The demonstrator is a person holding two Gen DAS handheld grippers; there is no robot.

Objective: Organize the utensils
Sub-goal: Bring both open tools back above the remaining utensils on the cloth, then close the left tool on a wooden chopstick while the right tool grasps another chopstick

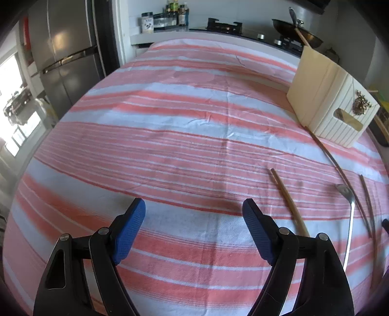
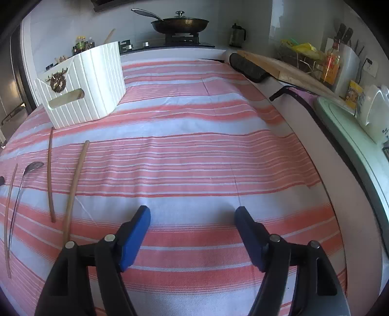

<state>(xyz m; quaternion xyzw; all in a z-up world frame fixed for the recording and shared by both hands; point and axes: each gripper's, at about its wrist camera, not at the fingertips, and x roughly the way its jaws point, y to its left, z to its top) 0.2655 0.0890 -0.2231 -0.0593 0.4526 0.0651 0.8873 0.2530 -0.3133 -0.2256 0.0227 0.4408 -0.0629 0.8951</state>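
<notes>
A white ribbed box (image 1: pixel 333 107) (image 2: pixel 85 87) with a handle slot and a brass ornament stands on the striped cloth. Several wooden chopsticks lie in front of it: one (image 1: pixel 289 201) (image 2: pixel 74 187) nearest my grippers, a darker one (image 1: pixel 340 170) (image 2: pixel 49 175), and another (image 1: pixel 368 206) (image 2: pixel 9 214). A metal spoon (image 1: pixel 349 218) (image 2: pixel 22 189) lies among them. My left gripper (image 1: pixel 194 233) is open and empty, left of the utensils. My right gripper (image 2: pixel 192 239) is open and empty, right of them.
A red and white striped cloth (image 2: pixel 194 150) covers the table. Behind are a stove with a lidded pan (image 2: pixel 180 24), a fridge (image 1: pixel 65 56), spice jars (image 1: pixel 167 14), a wooden cutting board (image 2: pixel 279 65) and counter items at the right.
</notes>
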